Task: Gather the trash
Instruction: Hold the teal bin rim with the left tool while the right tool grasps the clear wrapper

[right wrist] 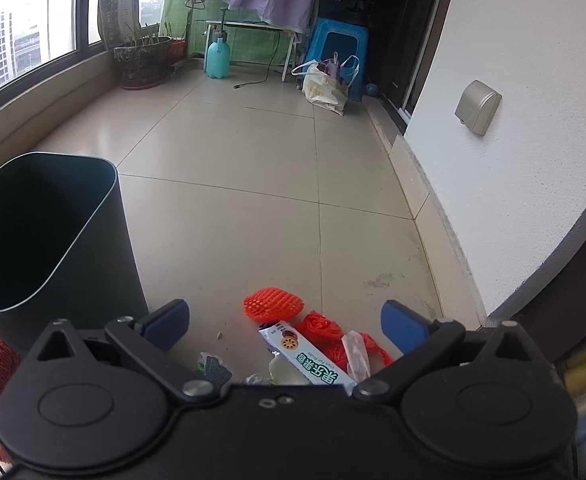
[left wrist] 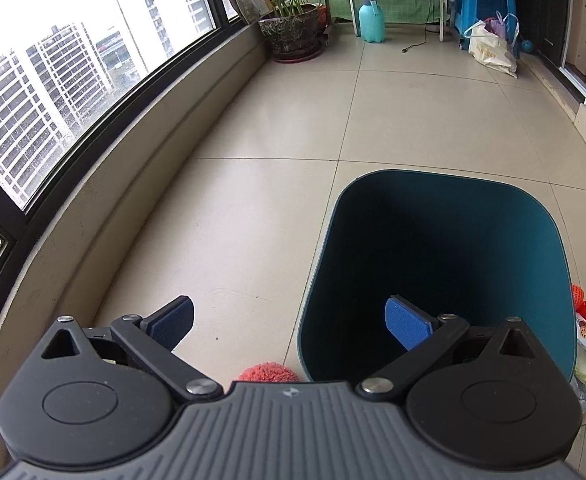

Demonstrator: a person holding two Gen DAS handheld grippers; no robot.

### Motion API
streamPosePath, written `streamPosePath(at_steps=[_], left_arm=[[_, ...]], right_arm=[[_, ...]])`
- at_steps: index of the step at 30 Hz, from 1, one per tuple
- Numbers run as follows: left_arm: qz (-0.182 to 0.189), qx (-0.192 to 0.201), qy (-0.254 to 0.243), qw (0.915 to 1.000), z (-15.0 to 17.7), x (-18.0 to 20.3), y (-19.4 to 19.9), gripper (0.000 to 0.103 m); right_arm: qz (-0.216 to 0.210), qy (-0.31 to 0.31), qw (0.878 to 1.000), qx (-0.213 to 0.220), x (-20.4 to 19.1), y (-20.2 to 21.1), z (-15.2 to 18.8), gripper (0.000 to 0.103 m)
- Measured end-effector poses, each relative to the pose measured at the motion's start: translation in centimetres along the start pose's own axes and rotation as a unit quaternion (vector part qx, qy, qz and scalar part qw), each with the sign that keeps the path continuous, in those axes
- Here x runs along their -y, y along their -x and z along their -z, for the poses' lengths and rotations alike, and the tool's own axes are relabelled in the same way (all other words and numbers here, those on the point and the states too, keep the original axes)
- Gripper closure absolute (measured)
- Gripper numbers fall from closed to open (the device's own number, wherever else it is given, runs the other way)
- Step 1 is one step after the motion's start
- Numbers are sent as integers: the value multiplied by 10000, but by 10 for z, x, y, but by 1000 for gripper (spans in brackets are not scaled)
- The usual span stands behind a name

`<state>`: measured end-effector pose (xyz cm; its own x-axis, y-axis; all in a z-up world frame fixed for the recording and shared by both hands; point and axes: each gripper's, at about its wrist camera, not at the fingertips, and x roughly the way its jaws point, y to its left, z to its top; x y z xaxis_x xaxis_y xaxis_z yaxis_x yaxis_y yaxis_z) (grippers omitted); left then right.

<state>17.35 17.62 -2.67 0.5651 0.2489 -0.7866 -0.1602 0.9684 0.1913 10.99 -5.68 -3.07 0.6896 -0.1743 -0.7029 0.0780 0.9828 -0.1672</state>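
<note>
Two low fisheye views face down a tiled balcony — left wrist close above the teal bin point(left wrist: 433, 264), right wrist nearer the wall. Both share bin, plant pot point(right wrist: 143, 62) and sprayer bottle point(right wrist: 218, 58).

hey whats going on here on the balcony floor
A person holding two grippers is about to collect trash. The left gripper hangs open at the near rim of a dark teal plastic bin, which looks empty as far as its dark inside shows. The right gripper hangs open above a pile of litter on the tiled floor: orange foam fruit nets and a white and green snack wrapper. Neither holds anything.
</note>
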Motion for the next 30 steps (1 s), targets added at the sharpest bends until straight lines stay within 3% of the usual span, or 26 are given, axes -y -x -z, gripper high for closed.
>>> streamPosePath(at_steps=[6, 12, 15, 19, 23, 30], left_arm=[[-77, -293, -31, 9995, -4, 0, -44, 0], [-78, -501, -213, 9985, 1, 5, -72, 1], [-82, -606, -299, 9977, 6, 9, -83, 1], [-72, -646, -425, 9970, 11, 18, -89, 2], [-94, -683, -620, 9957, 21, 23, -87, 18], [-177, -800, -592, 9949, 32, 14, -83, 52]], right_arm=[[-246, 5, 9992, -303, 11, -47, 3, 1], [-552, -88, 9954, -774, 60, -104, 13, 6], [-932, -267, 9882, -1185, 69, -131, 28, 10], [-1418, -210, 9792, -1436, 49, -149, 46, 19], [-1748, 76, 9710, -1630, 1, -165, 61, 21], [-1683, 216, 9653, -1986, -55, -195, 81, 32]])
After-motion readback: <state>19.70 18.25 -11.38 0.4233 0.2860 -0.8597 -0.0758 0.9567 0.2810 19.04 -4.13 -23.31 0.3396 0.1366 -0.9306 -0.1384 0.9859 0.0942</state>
